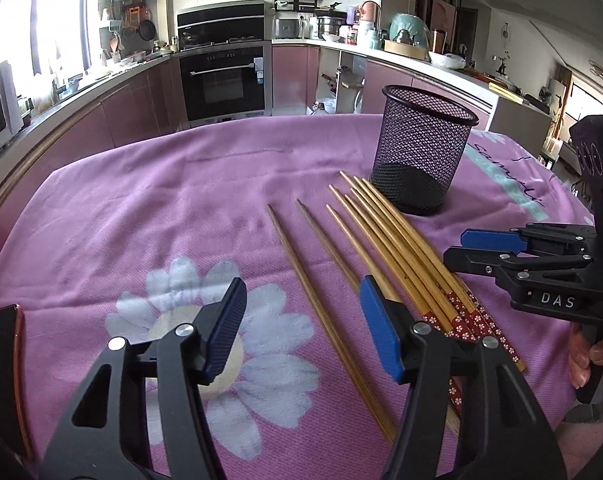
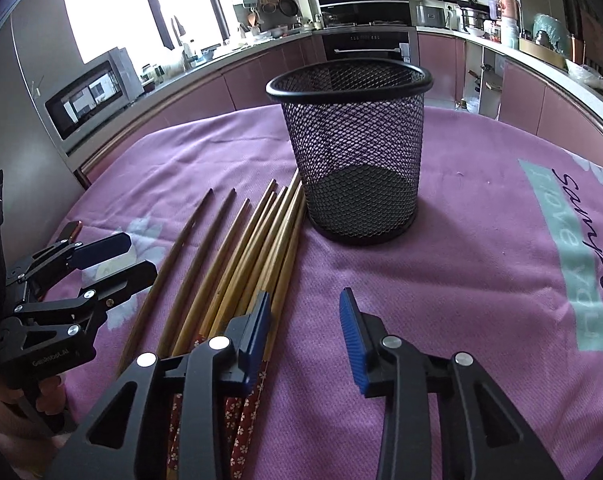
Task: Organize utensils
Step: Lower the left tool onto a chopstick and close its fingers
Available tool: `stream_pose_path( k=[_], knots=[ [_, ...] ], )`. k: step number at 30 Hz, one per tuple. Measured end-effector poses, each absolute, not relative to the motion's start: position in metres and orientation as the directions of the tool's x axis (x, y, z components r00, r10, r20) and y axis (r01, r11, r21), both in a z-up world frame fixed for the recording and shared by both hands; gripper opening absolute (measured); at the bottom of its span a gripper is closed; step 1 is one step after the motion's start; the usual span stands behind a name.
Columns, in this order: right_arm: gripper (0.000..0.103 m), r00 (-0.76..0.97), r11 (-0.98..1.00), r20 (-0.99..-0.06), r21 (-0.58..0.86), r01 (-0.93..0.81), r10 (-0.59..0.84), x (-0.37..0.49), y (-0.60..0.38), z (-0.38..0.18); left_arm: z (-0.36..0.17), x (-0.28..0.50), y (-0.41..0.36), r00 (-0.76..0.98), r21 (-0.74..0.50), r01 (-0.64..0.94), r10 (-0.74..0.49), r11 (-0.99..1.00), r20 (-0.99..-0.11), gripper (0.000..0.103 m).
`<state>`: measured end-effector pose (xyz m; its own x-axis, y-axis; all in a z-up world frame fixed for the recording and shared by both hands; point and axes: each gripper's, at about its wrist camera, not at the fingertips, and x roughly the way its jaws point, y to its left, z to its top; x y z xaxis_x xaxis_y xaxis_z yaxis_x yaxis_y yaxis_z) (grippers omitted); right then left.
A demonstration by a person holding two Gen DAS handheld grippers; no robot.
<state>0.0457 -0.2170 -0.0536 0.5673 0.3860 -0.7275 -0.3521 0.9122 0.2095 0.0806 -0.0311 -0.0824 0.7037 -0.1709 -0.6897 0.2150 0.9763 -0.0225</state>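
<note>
Wide-open and empty, the left gripper [image 1: 303, 320] hovers over the chopsticks [image 1: 385, 248], all loose on the cloth. Ahead of it, the mesh cup [image 1: 421, 152] holds nothing: sorting hasn't begun. To its right, the right gripper [image 2: 305, 336] also gapes. Purple tablecloth [image 1: 161, 200]; kitchen counters [image 1: 381, 56] beyond.

Wooden chopsticks [image 1: 385, 256] lie just beside the upright mesh cup [image 1: 423, 148]; both claws, left [image 1: 301, 324] and right [image 1: 477, 248], gape open near them.
</note>
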Motion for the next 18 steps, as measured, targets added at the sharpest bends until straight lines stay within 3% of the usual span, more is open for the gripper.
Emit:
stream_pose_path(
  k=[7, 18],
  knots=[
    [0.034, 0.558, 0.912, -0.735, 0.215, -0.348, 0.386, 0.050, -0.216, -0.054, -0.088, 0.085, -0.039, 0.688, 0.001, 0.216, -0.151, 0.976, -0.709, 0.057],
    [0.028, 0.560, 0.924, -0.765, 0.115, -0.365, 0.316, 0.057, -0.197, -0.053, -0.098, 0.098, -0.037, 0.626, -0.021, 0.228, -0.163, 0.973, -0.762, 0.044]
  ],
)
